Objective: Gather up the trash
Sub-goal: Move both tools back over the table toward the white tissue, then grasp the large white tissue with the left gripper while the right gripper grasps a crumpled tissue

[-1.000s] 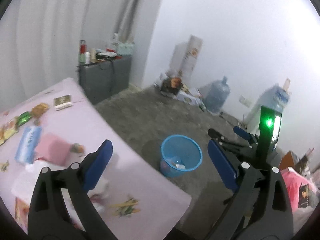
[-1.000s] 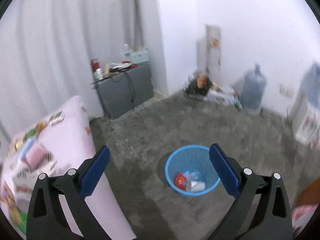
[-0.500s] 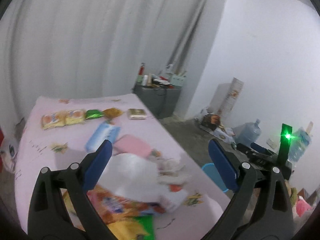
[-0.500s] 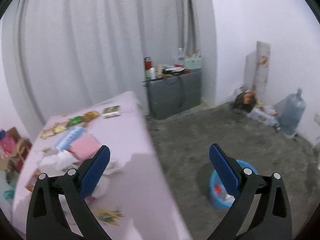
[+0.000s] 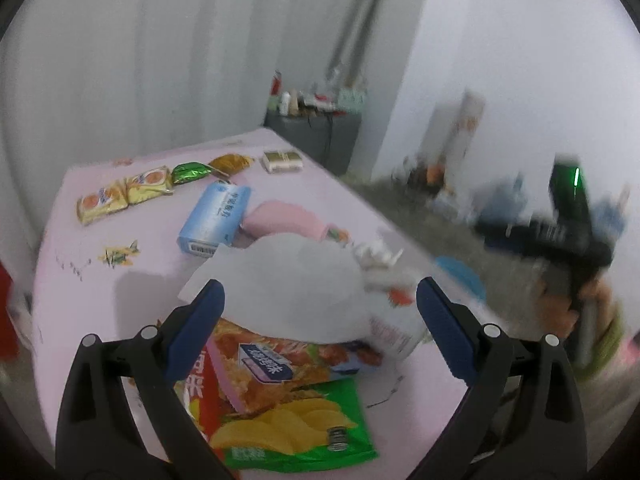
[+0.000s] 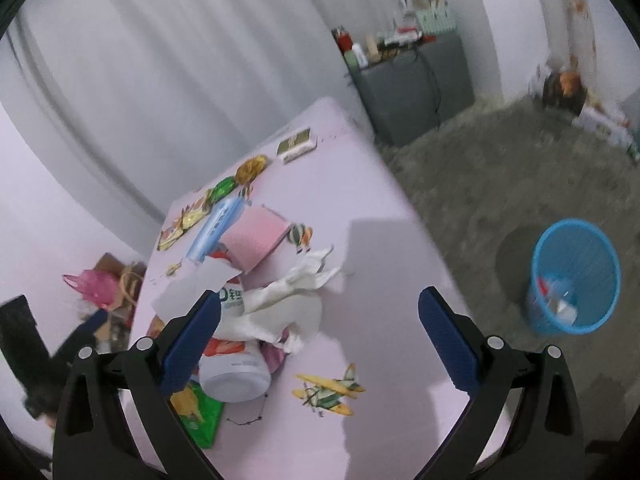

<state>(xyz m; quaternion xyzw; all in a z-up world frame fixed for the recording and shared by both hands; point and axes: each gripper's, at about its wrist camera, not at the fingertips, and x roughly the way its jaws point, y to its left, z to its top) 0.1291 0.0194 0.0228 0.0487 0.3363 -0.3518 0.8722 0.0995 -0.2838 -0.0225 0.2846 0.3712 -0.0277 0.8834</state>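
Both hand-held grippers — left and right — hover spread wide and empty above the litter pile on the pink surface. A second ago they faced the blue bin — now it stands aside on the floor.

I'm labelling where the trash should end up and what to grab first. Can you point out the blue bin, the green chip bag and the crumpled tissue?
blue bin (image 6: pixel 576 240): right wrist view, far rim.
green chip bag (image 5: pixel 296 436): left wrist view, bag's printed front.
crumpled tissue (image 6: pixel 304 280): right wrist view, its upper folds.
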